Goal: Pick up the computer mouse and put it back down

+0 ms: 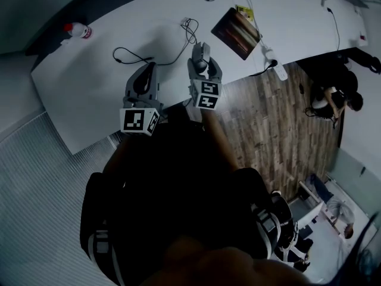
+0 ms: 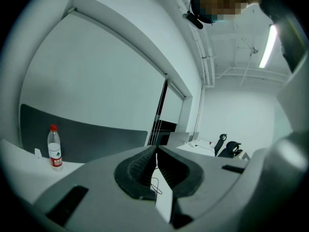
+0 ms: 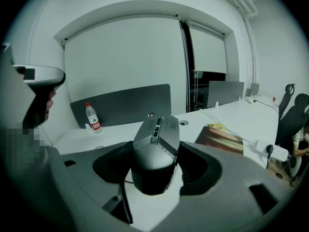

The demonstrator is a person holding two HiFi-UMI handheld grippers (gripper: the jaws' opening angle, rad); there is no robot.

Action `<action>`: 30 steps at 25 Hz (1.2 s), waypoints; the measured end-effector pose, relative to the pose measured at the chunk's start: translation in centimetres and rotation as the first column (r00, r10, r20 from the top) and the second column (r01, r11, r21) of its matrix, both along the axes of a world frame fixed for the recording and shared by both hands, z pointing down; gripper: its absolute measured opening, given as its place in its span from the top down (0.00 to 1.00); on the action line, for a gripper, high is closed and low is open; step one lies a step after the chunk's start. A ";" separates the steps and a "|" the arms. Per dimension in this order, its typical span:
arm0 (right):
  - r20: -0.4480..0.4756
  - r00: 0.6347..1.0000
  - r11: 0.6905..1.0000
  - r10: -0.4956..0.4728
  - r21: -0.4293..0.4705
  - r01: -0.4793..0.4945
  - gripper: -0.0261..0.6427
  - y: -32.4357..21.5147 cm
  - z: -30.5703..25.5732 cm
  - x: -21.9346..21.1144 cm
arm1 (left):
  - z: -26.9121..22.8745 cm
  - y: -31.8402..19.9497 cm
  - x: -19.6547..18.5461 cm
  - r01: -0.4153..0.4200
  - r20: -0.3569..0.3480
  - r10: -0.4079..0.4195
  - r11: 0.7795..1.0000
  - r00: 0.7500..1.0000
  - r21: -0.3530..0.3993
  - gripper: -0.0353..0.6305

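The computer mouse (image 3: 155,146) sits in the middle of the right gripper view, nose pointing away, clamped across its flanks by the two dark pads of the right gripper (image 1: 203,62), whose jaws stand about a mouse-width apart. In the head view it shows just above centre, over the near part of the white desk (image 1: 83,88). From the level look of that camera across the room I judge that it is held clear of the surface, though the underside is not visible. Its thin black cable (image 1: 152,59) snakes off to the left across the desk. Just left of it, the left gripper (image 1: 146,77) hangs over the desk edge, its pads pressed together with nothing between them. Farther out, a dark rectangular pad (image 1: 236,33) lies at the upper right of centre, a white power strip (image 1: 271,57) lies beside it, and a water bottle (image 1: 78,30) stands at the upper left. The pick-up half looks done, leaving the put-down. That calls for lowering the mouse flat onto bare desk with slack in the cable, then parting the jaws only once its base rests fully on the surface.
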State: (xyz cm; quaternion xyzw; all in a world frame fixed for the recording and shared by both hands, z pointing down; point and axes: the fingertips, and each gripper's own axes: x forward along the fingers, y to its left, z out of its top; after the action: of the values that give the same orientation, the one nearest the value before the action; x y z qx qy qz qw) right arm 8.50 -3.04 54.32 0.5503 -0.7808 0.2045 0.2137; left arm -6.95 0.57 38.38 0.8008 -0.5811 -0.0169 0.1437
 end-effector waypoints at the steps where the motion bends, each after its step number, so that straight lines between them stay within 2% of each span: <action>1: 0.002 1.000 1.000 -0.001 0.005 0.001 0.54 0.2 -0.4 0.0 | -0.1 0.1 0.0 0.001 -0.001 -0.001 1.000 1.000 0.003 0.94; 14: 0.020 1.000 0.996 -0.023 0.092 0.021 0.54 2.1 -5.6 -0.5 | -1.5 1.5 -0.5 -0.005 -0.010 0.005 0.998 1.000 0.061 0.94; 19: 0.015 0.999 0.995 -0.040 0.088 0.038 0.54 3.1 -6.9 -0.7 | -2.2 1.6 -0.8 0.001 -0.016 0.000 0.997 1.000 0.079 0.94; 30: 0.054 0.997 0.976 -0.056 0.213 0.044 0.54 4.2 -11.9 -1.3 | -2.2 2.2 -1.4 0.006 -0.017 -0.004 0.996 1.000 0.088 0.94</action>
State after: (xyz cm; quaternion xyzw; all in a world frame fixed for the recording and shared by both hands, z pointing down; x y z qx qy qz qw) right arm 7.24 1.12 42.47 0.5437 -0.8178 0.1311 0.1353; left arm -8.34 2.73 36.17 0.8047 -0.5806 -0.0496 0.1133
